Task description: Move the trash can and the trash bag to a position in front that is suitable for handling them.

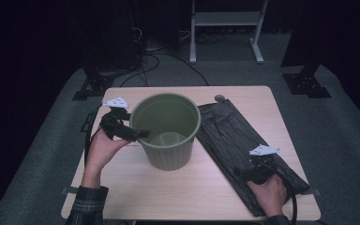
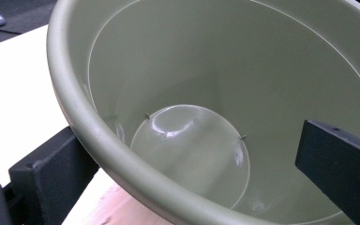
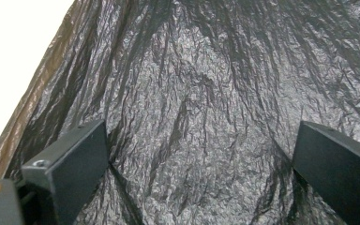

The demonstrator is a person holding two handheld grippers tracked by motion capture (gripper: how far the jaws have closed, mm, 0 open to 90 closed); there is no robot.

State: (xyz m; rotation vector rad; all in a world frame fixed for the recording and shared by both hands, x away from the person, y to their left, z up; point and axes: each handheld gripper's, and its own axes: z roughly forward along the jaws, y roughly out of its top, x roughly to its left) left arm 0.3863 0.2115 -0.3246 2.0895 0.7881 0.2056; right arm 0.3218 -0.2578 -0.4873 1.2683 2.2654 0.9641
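A green bin [image 1: 166,129] stands upright on the table [image 1: 206,187], a little left of the middle. It is empty; its round bottom shows in the left gripper view. A black bag [image 1: 236,136] lies flat on the table just to the right of the bin, and its far corner touches or nearly touches the side of the bin. The bag is wrinkled and reaches from the far edge of the table down to the near right corner.

The left gripper [image 1: 133,133] is at the left side of the bin. In the left gripper view its jaws stand apart, one outside the rim [image 2: 98,154] and one inside the bin, so the rim is between them; they are released and do not press the wall.

The right gripper [image 1: 243,173] rests over the near part of the bag. In the right gripper view its jaws are wide apart with the bag [image 3: 192,117] between them, nothing grasped.
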